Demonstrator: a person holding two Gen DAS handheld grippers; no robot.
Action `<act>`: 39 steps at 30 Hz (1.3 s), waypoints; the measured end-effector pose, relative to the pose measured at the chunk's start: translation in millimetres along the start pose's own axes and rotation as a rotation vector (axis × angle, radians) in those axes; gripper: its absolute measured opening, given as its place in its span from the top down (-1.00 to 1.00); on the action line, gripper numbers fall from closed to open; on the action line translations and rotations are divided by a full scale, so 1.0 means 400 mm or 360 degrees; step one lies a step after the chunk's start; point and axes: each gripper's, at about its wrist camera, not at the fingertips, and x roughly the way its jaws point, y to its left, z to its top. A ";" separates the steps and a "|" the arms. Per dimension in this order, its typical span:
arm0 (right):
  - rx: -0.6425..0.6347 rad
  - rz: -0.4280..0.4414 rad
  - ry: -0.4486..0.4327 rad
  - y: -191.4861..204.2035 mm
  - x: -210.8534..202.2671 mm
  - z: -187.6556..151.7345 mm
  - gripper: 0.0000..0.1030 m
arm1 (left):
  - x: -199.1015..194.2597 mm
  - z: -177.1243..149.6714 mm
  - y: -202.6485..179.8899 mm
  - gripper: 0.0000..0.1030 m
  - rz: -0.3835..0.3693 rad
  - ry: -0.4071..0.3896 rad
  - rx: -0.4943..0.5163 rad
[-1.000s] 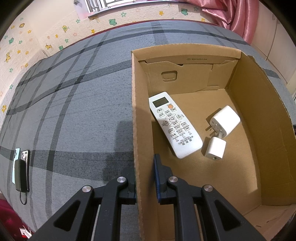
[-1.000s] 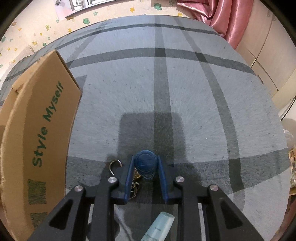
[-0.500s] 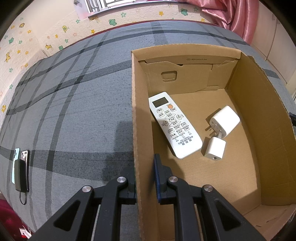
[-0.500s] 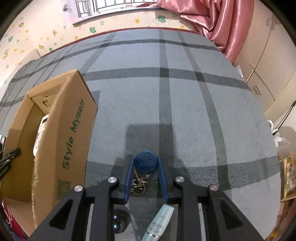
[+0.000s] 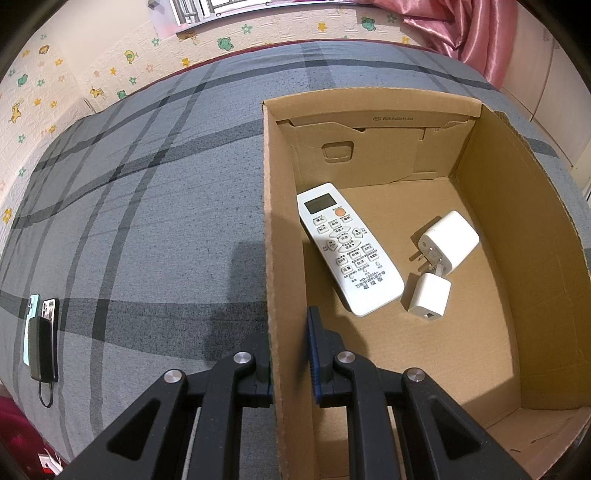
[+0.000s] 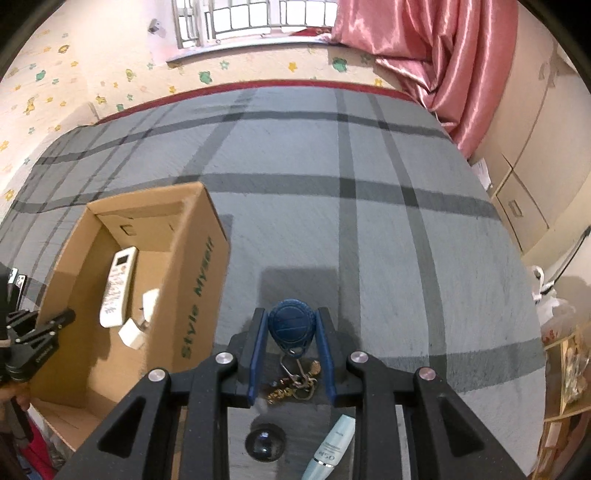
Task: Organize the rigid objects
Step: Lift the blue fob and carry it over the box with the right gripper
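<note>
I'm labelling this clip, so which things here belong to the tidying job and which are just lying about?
Part of the job:
- brown cardboard box, clamped by the left gripper
- white remote control
- two white plug chargers
- blue key fob, held in the right gripper

Lying about:
- phones
- pink curtain

— What is the room like?
— A big bed cover (image 6: 369,229) in grey, with dark stripes that cross.
— And the wall?
— The wall (image 6: 74,74) is cream, with little stars and green frogs on it.
— Is there a window?
— Yes, a bright window (image 6: 251,18) with bars. A shiny pink curtain (image 6: 436,55) hangs beside it, near pale cupboards (image 6: 532,166).
</note>
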 end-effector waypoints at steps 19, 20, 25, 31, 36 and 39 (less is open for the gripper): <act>-0.0147 0.0119 -0.0083 0.170 -0.051 0.066 0.48 | -0.003 -0.001 0.001 0.73 -0.0007 -0.0001 -0.0002; -0.0153 0.0126 -0.0083 0.177 -0.051 0.066 0.48 | -0.003 -0.001 0.001 0.73 -0.0007 -0.0001 -0.0003; -0.0211 0.0175 -0.0081 0.234 -0.046 0.074 0.48 | -0.004 -0.001 0.001 0.73 -0.0009 0.0000 -0.0004; -0.0267 0.0231 -0.0062 0.297 -0.028 0.076 0.48 | -0.002 -0.002 0.003 0.73 -0.0012 0.0000 -0.0006; -0.0283 0.0286 -0.0014 0.342 0.007 0.072 0.48 | -0.001 0.000 0.005 0.73 -0.0014 0.0003 -0.0006; -0.0298 0.0300 0.0018 0.368 0.032 0.069 0.48 | -0.001 0.000 0.005 0.73 -0.0015 0.0003 -0.0008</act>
